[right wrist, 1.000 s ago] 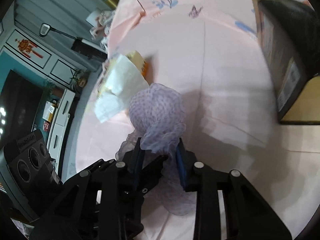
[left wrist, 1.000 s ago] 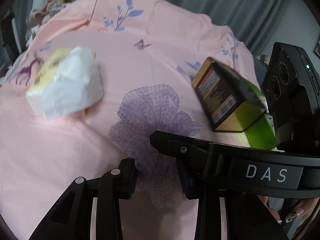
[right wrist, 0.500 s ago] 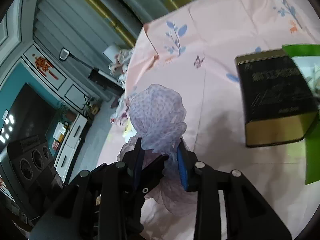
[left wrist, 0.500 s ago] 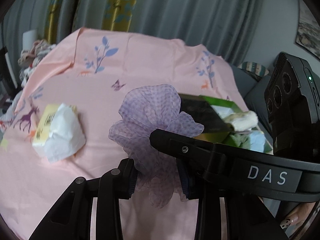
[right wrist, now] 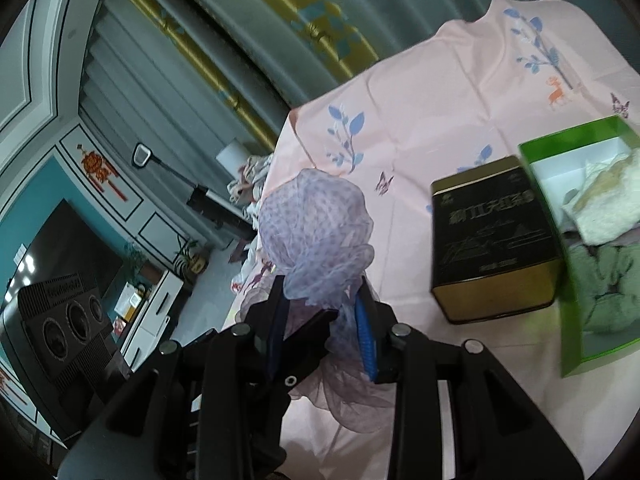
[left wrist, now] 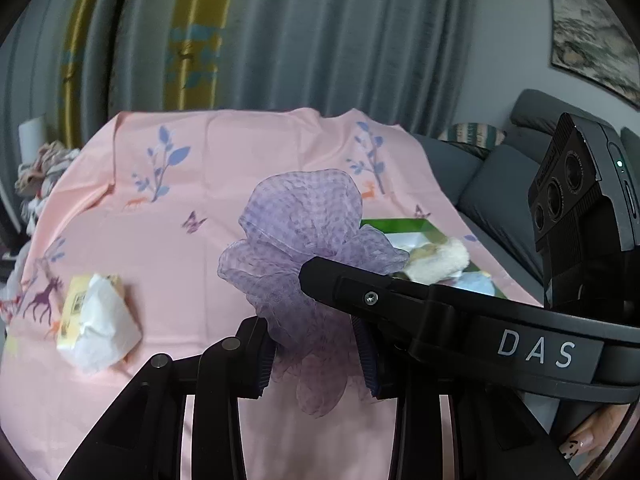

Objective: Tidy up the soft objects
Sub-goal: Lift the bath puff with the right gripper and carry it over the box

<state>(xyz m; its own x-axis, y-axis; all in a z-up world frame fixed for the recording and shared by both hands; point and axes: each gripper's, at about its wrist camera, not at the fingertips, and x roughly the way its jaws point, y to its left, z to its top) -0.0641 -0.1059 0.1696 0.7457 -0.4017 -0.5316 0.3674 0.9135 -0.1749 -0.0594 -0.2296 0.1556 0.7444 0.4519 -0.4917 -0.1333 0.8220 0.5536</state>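
Both grippers are shut on one purple mesh scrunchie (left wrist: 304, 240), held in the air above the pink tablecloth (left wrist: 192, 208). My left gripper (left wrist: 316, 356) pinches its lower part, and the right gripper's finger (left wrist: 400, 300) crosses in front. In the right wrist view my right gripper (right wrist: 324, 320) clamps the scrunchie (right wrist: 316, 224) between blue pads. A green open box (right wrist: 576, 148) at the right holds a white fluffy item (right wrist: 608, 204) and a green soft item (right wrist: 608, 292); the box also shows in the left wrist view (left wrist: 400, 226).
A black and gold tin box (right wrist: 492, 240) stands next to the green box. A yellow pack with white tissue (left wrist: 96, 320) lies at the table's left. A grey sofa (left wrist: 492, 184) is at the right, curtains (left wrist: 280, 40) behind.
Both grippers have lifted the scrunchie up off the cloth. The views now look farther across the table, and the green box's contents have come into sight.
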